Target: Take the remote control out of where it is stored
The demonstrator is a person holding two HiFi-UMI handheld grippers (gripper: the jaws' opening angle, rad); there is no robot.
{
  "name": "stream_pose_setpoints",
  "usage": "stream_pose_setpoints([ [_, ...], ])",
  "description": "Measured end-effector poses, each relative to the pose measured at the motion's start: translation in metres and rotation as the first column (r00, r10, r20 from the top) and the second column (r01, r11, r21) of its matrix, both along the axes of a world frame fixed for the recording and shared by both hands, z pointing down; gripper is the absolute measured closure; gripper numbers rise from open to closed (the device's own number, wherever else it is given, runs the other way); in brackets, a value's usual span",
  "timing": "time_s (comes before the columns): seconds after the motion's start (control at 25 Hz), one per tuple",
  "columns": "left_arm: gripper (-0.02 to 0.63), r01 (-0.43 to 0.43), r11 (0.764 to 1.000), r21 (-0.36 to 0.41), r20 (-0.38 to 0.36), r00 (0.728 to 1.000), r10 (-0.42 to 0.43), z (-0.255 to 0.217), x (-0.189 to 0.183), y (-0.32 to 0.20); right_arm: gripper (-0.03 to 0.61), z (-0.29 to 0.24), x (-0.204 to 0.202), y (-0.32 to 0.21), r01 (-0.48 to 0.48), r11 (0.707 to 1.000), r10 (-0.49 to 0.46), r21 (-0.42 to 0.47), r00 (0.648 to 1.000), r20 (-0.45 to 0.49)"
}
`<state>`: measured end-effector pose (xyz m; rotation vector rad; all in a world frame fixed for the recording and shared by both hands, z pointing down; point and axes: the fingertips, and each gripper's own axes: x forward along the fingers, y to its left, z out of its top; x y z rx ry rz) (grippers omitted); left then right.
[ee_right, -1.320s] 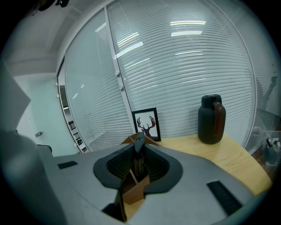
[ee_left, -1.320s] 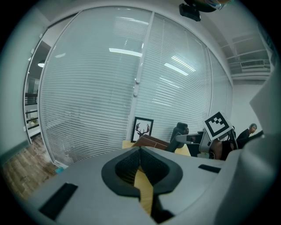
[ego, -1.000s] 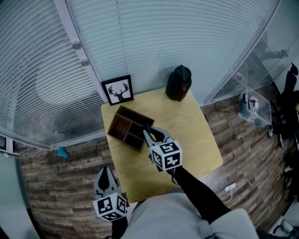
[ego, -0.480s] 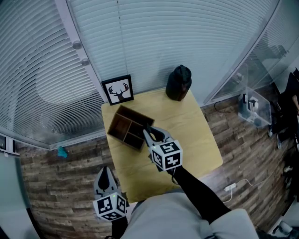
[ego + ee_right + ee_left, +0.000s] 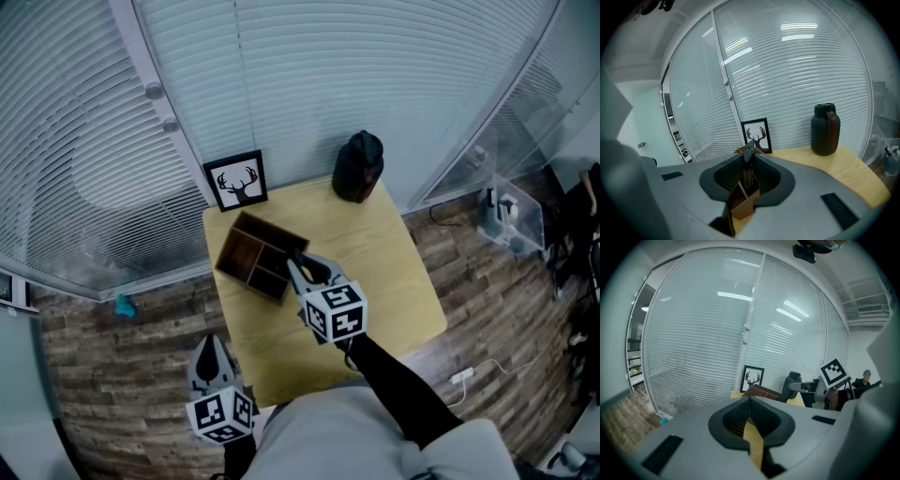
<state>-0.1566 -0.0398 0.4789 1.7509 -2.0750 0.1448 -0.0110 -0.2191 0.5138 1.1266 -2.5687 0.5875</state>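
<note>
Remote control (image 5: 747, 169) stays clamped upright in right claw (image 5: 748, 152) over wooden box (image 5: 246, 251); left claw (image 5: 749, 398) closed, empty.

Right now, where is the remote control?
In the right gripper view, the remote control stands between the jaws of the right tool, over the wooden box on the left of the table, before the deer picture.

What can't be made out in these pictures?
Remote control: head view, hidden under the right gripper; right gripper view, only a dark sliver between the fingers.
Wooden organizer compartments: head view, too dark to tell contents.
Clear box on the floor: head view, contents too small.
</note>
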Motion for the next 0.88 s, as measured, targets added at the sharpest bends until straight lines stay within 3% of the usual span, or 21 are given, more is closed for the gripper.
stream_pose_setpoints([
  [0.88,0.604,-0.013,1.000,0.005,0.001,1.000,0.013,-0.0007,0.0013,-0.0014,0.505,-0.0041,0.0013,-0.0006,-0.002,1.000,0.002,0.008,1.000,0.006],
])
